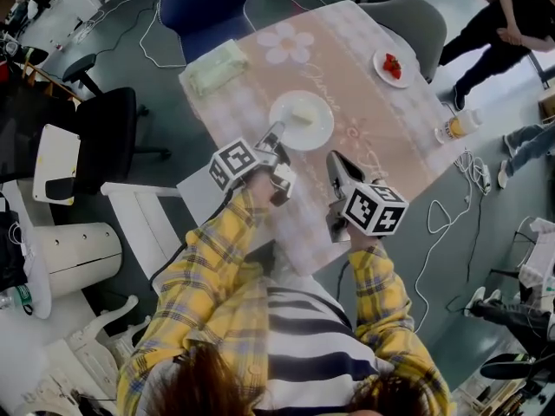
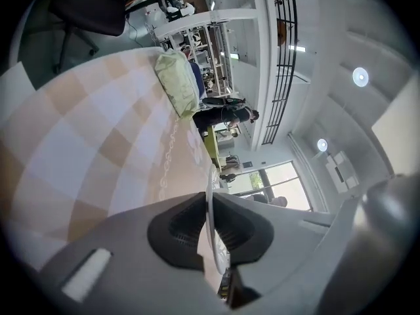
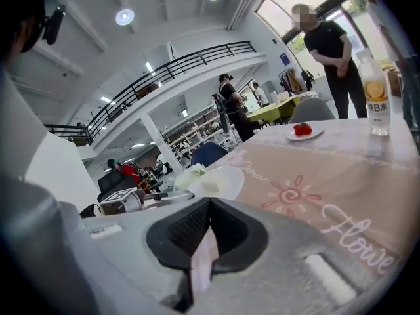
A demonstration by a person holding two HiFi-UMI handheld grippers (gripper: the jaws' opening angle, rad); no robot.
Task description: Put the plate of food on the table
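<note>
mid-placement, seemingly: pinching the white food plate [image 1: 317, 125] by its 7 o'clock rim in the left gripper [image 1: 279, 133], over the middle of the table [image 1: 364, 59]. right gripper [image 1: 335, 157] pressed together, empty. next: lower flat, then release.

Right claw [image 3: 209, 203] pressed together — white plate [image 3: 216, 182] just ahead on the table [image 3: 315, 176].

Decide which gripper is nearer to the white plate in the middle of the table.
Left. The left gripper is clamped on the near rim of the white plate. The right gripper is apart from it, to the plate's right and closer to the person.
</note>
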